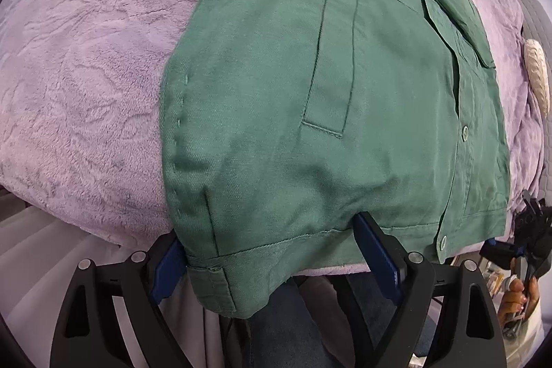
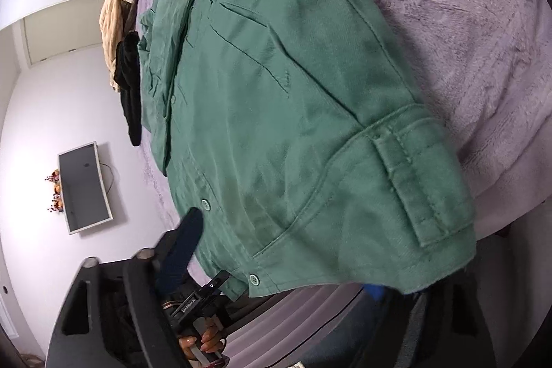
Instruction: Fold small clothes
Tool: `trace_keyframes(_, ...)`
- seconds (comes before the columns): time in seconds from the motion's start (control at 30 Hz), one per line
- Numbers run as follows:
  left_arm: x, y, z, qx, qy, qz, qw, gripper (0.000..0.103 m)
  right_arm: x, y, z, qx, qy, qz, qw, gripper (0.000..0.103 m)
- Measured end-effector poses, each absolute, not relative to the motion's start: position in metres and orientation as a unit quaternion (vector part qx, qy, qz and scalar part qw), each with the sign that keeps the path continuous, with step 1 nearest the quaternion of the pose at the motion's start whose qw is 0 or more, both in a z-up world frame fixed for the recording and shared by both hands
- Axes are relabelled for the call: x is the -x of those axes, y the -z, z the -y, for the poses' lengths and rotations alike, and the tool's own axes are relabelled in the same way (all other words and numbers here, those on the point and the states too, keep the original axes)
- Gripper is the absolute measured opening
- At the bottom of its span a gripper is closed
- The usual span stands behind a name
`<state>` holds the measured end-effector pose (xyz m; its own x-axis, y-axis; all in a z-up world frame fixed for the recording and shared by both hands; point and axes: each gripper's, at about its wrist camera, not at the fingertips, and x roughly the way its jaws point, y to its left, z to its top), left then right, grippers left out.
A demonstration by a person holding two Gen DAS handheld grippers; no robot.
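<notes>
A green button-up jacket (image 1: 327,99) lies on a fuzzy lilac blanket (image 1: 86,75), its hem hanging over the bed's near edge. My left gripper (image 1: 272,254) is open, its blue-padded fingers (image 1: 379,250) wide on either side of the hem's left corner. In the right wrist view the same jacket (image 2: 293,112) fills the middle, with a cuffed sleeve folded along its right side. My right gripper (image 2: 283,264) is open at the hem's other end; the left finger (image 2: 183,250) shows, the right one is mostly hidden under the cloth.
The right wrist view shows the lilac blanket (image 2: 465,23), a pile of beige and black clothes (image 2: 120,33) at the bed's far side, and a wall-mounted screen (image 2: 84,187). A beige item (image 1: 538,75) lies at the bed's right edge. The other hand-held gripper (image 1: 528,240) shows at right.
</notes>
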<state>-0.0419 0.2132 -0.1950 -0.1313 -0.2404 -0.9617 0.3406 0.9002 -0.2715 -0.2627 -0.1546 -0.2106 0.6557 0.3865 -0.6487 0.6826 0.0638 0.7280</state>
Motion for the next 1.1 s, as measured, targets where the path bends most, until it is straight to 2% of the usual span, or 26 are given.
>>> trace_keyframes(0.03,0.044,0.194,-0.209,-0.046,0.217,-0.715,0.663,0.069,0.263,0.211,0.155,-0.667,0.129,-0.407,0.610,0.026)
trace_keyframes(0.07,0.046,0.193,-0.205,-0.055,0.212,-0.713,0.667,0.059,0.263,0.211,0.154,-0.665,0.129,-0.410,0.611,0.015)
trace_keyframes(0.1,0.047,0.191,-0.206,-0.057,0.215,-0.711,0.667,0.039,0.264,0.210,0.154,-0.668,0.120,-0.404,0.614,0.013)
trace_keyframes(0.13,0.046,0.187,-0.209,-0.040,0.228,-0.711,0.664,0.023,0.264,0.208,0.154,-0.671,0.111,-0.397,0.617,0.013)
trace_keyframes(0.3,0.039,0.163,-0.222,0.017,0.258,-0.707,0.658,0.021,0.248,0.176,0.160,-0.680,0.048,-0.357,0.639,0.012)
trace_keyframes(0.4,0.025,0.141,-0.231,0.083,0.275,-0.700,0.654,0.014,0.227,0.152,0.170,-0.674,0.017,-0.341,0.655,0.012)
trace_keyframes(0.63,-0.041,0.084,-0.214,0.207,0.297,-0.635,0.683,0.014,0.151,0.107,0.213,-0.651,-0.029,-0.314,0.691,0.012)
trace_keyframes(0.87,-0.133,0.067,-0.126,0.191,0.284,-0.588,0.732,0.014,0.052,0.097,0.284,-0.633,-0.040,-0.313,0.707,0.011)
trace_keyframes(1.1,-0.223,0.093,-0.055,0.126,0.206,-0.586,0.773,0.014,-0.017,0.163,0.360,-0.662,0.030,-0.362,0.656,0.016)
